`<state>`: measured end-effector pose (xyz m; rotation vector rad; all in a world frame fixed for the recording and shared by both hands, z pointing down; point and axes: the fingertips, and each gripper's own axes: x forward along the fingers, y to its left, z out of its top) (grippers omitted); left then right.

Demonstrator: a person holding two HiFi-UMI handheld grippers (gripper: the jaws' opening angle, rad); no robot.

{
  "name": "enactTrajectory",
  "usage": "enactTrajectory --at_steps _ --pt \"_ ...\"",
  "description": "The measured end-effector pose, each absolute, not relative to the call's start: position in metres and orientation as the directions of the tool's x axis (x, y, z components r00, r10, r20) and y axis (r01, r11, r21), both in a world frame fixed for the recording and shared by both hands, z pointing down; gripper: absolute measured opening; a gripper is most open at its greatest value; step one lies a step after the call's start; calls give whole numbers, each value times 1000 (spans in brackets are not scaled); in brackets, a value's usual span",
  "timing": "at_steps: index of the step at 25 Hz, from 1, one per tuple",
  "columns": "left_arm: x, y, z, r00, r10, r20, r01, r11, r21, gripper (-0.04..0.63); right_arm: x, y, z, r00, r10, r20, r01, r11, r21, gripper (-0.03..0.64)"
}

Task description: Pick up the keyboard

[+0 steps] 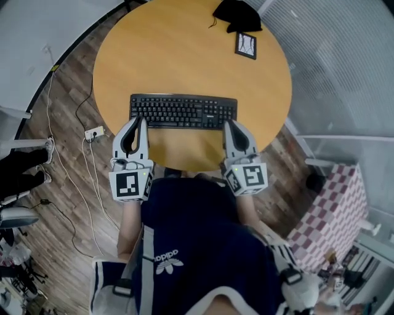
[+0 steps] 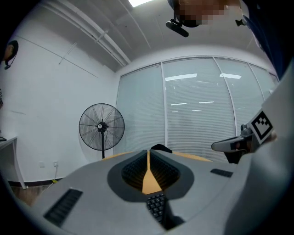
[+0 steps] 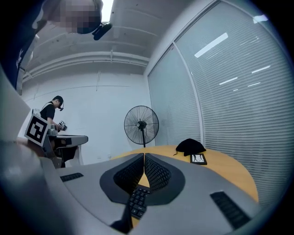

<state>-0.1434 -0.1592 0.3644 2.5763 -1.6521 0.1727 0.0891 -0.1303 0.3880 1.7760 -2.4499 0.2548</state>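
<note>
At the lower middle of the head view, the person's forearms reach up the frame from the torso, one gripper in each hand, marker cubes nearest the body. Both grippers point almost level over the near edge of the round wooden table (image 1: 184, 55).

The left gripper (image 1: 143, 120) has its tip at the lower left corner of the black keyboard (image 1: 183, 111). The right gripper (image 1: 227, 123) has its tip at the lower right corner. Whether either tip touches the keyboard cannot be told. The keyboard lies flat on the table, centre frame, its long side across the picture, between the two tips.

In the left gripper view the jaws meet at their tips, with only a thin wedge of tabletop showing between them lower down, and they hold nothing. In the right gripper view the jaws are pressed together, also on nothing. Keyboard keys show just beneath the jaws in both views.

At the table's far side, upper right, lie a black cloth bundle (image 1: 238, 15) and a small framed card (image 1: 245, 45). A standing fan (image 2: 101, 127) is beyond the table.
</note>
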Motion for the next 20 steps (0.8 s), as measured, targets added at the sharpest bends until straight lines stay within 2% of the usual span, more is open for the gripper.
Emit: enactTrajectory --at_steps 10,20 --pt "-159 -202 396 457 -861 223 -887 -461 38 12 103 -149 405 -213 -944 253 -977 208 -47 6" --pt "-161 -208 394 417 -884 213 -907 -419 38 9 113 -170 406 -230 -940 253 -973 217 -79 6"
